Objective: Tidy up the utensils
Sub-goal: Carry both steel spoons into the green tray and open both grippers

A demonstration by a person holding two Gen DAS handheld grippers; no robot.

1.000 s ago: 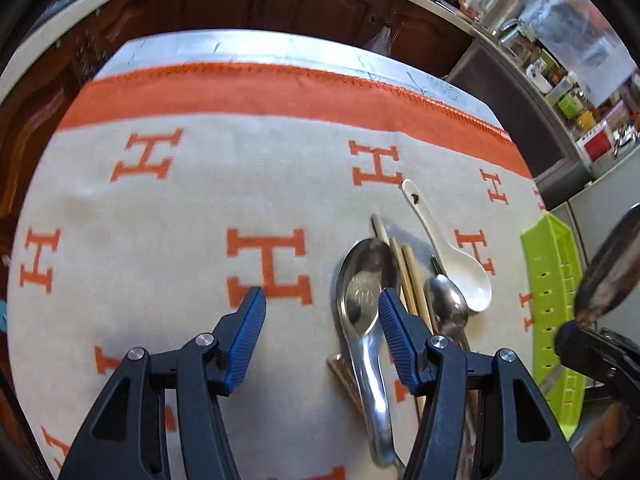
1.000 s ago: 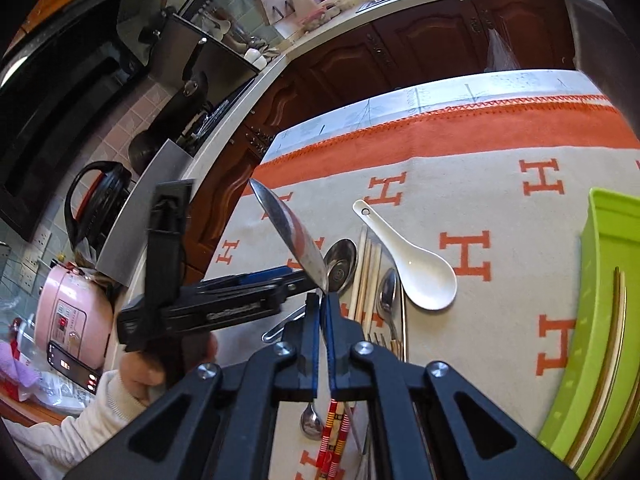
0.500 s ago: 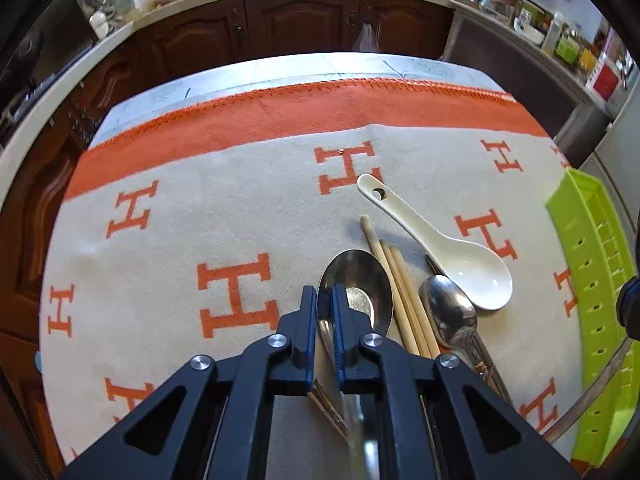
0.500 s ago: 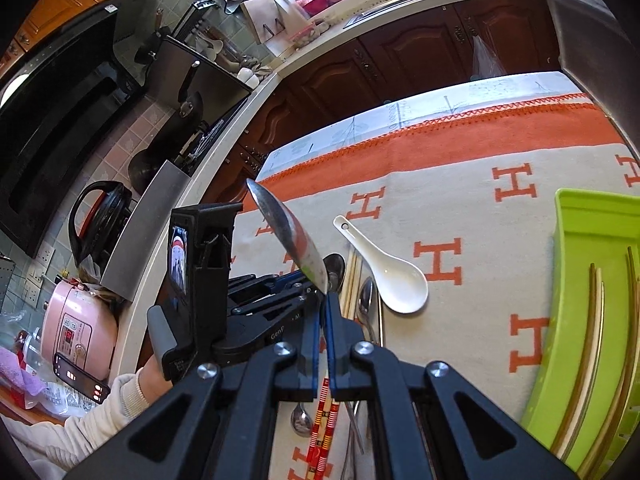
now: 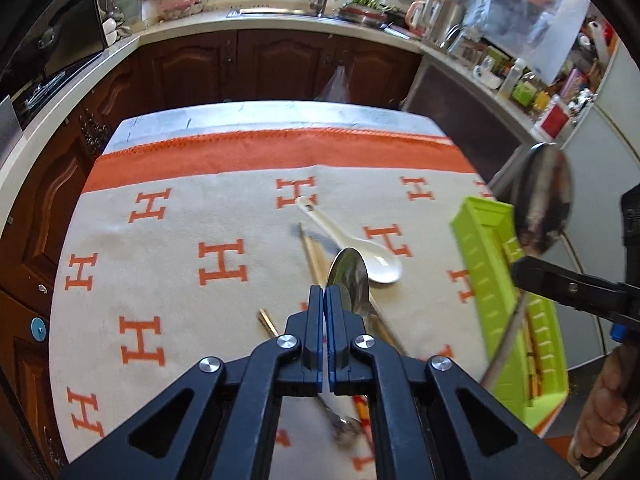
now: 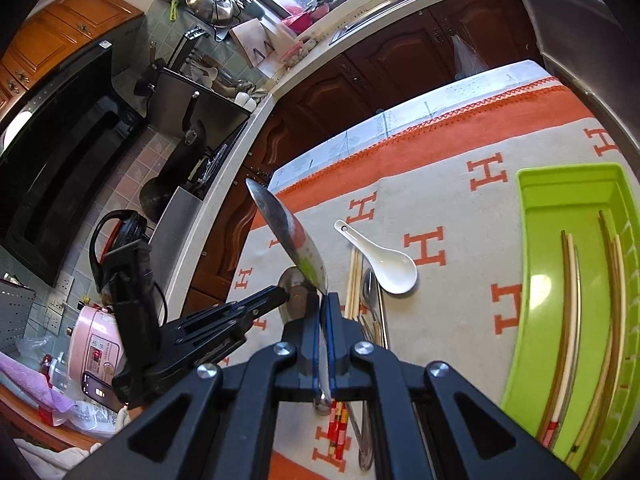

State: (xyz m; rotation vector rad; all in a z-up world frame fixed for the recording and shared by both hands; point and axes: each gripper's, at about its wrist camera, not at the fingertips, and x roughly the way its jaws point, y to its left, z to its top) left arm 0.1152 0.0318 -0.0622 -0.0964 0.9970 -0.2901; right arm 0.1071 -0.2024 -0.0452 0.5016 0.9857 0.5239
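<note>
Both grippers are clamped on metal spoons above the table. The left gripper point(image 5: 325, 294) has its jaws pressed tight on a steel spoon point(image 5: 348, 276), bowl pointing away, lifted over the utensil pile. The right gripper point(image 6: 323, 300) pinches another large spoon point(image 6: 290, 236) by its handle, bowl tilted up. On the orange-bordered cloth point(image 5: 180, 216) lie a white ceramic spoon point(image 5: 360, 248), chopsticks point(image 5: 310, 248) and more cutlery. The green tray point(image 6: 560, 280) at the table's right edge holds chopsticks.
</note>
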